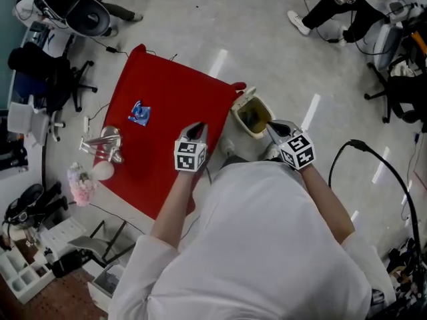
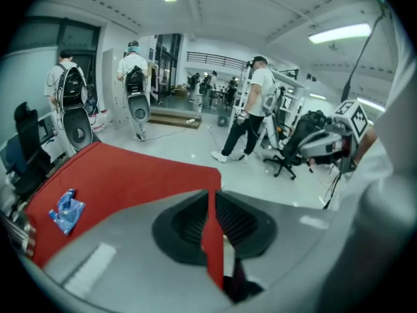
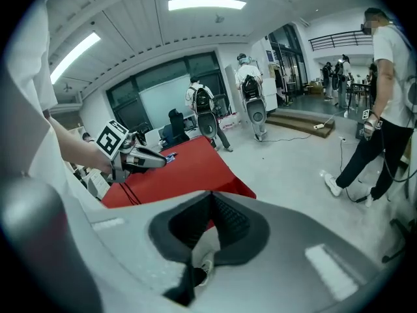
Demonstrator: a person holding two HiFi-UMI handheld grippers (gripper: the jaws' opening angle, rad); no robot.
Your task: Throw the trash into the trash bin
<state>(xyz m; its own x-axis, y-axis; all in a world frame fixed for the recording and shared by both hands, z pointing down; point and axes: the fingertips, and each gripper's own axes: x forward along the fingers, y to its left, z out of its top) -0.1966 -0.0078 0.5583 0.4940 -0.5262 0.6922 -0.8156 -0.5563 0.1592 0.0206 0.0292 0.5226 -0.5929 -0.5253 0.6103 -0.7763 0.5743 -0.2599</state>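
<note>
Two tools are out in front of the person in white. Left tool [image 1: 195, 131] hangs over the near right part of the red desk [image 1: 167, 92]. Its jaws are a narrow slit apart, red cloth shows through the slit, and nothing is in it. Right tool [image 1: 273, 129] is just beside the trash bin [image 1: 237, 115], angled down toward it. Its pads meet at the tips; a pale patch shows lower in the gap, can't tell what.

The bin stands on the floor at the desk's right corner, top open, dark inside.

Trash on the desk:
- Blue wrapper [image 1: 139, 114] lies flat mid-desk, well apart from the left tool.
- Crumpled silvery piece [image 1: 103, 142] and white round lump [image 1: 103, 171] sit near the left edge.
- Pink fluffy bundle [image 1: 81, 182] is at that edge; can't tell if it's on or off the desk.
</note>
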